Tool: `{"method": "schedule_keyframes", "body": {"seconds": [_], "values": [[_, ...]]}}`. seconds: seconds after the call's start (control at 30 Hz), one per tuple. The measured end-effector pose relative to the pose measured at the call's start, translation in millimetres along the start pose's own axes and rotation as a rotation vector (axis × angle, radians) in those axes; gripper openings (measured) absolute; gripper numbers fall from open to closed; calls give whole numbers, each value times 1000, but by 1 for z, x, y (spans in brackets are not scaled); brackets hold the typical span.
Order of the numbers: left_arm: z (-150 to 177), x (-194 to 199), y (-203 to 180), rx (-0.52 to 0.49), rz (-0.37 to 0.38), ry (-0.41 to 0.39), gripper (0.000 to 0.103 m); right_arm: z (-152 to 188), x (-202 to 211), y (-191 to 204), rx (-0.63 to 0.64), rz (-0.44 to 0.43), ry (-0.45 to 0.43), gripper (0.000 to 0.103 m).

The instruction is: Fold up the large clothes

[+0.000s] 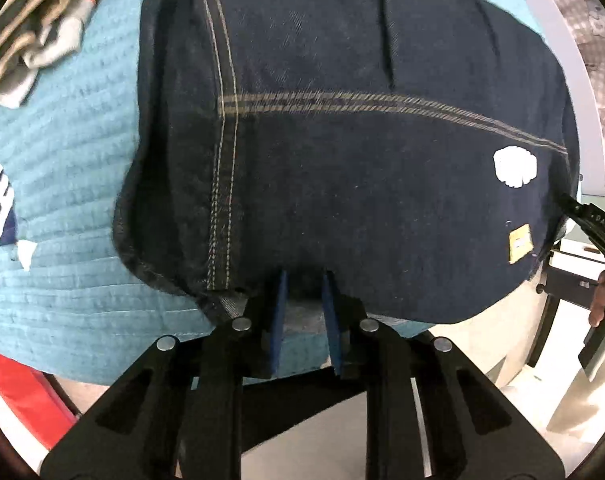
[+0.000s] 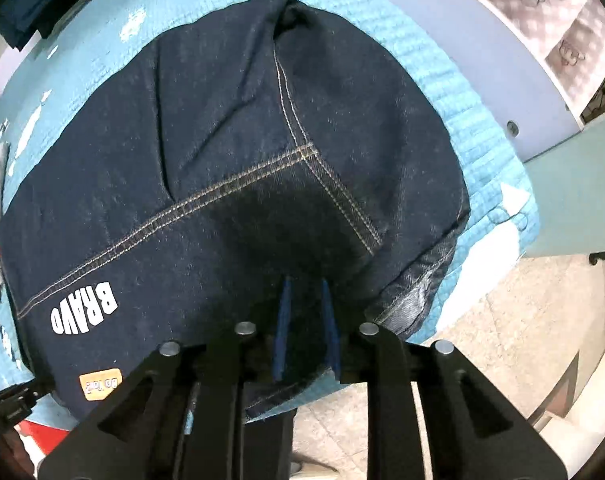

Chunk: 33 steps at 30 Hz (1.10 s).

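A dark blue denim garment [image 1: 362, 160] with tan double stitching lies folded on a turquoise quilted cover [image 1: 62, 160]. It carries white lettering [image 2: 84, 310] and a yellow tag [image 2: 100, 384]. My left gripper [image 1: 304, 280] points down at the garment's near hem. Its blue pads stand a narrow gap apart, and no cloth shows between them. My right gripper [image 2: 305, 284] hangs straight down over the same denim garment [image 2: 222, 140] near its stitched corner. Its pads are slightly apart with only flat denim behind them. A hand [image 1: 604, 300] holds the right tool at the garment's right edge.
Crumpled beige and grey clothes [image 1: 30, 40] lie at the cover's far left, and folded dark blue cloth [image 2: 26, 8] sits beyond. A pale bed frame [image 2: 482, 60] borders the cover. Tiled floor [image 2: 482, 340] lies beside the bed, and a red object [image 1: 22, 380] sits under the near edge.
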<state>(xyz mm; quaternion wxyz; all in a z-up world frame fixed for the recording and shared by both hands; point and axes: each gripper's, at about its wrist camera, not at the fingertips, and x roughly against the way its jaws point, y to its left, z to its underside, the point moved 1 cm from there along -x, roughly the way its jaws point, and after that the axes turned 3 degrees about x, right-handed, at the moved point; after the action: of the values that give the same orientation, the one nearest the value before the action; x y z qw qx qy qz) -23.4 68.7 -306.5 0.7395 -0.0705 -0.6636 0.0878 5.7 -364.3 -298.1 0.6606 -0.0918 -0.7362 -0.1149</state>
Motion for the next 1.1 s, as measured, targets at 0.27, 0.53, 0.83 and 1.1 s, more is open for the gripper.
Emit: {"method": "schedule_keyframes", "body": {"seconds": [0.27,0.53,0.83,1.1], "values": [[-6,15,-21,-88,-60,-35,19,-7,36,1,-42,-100,-54,24],[-50,76,-35,-66,3,-285,19,-46,87,57,122,-306,-253,24],[-148,33,-98,-47,119,-528,19,-116,4,213,430,-451,-201,20],[-156,32,-1,195,4,-590,3,-167,11,104,282,-345,-262,0]]}}
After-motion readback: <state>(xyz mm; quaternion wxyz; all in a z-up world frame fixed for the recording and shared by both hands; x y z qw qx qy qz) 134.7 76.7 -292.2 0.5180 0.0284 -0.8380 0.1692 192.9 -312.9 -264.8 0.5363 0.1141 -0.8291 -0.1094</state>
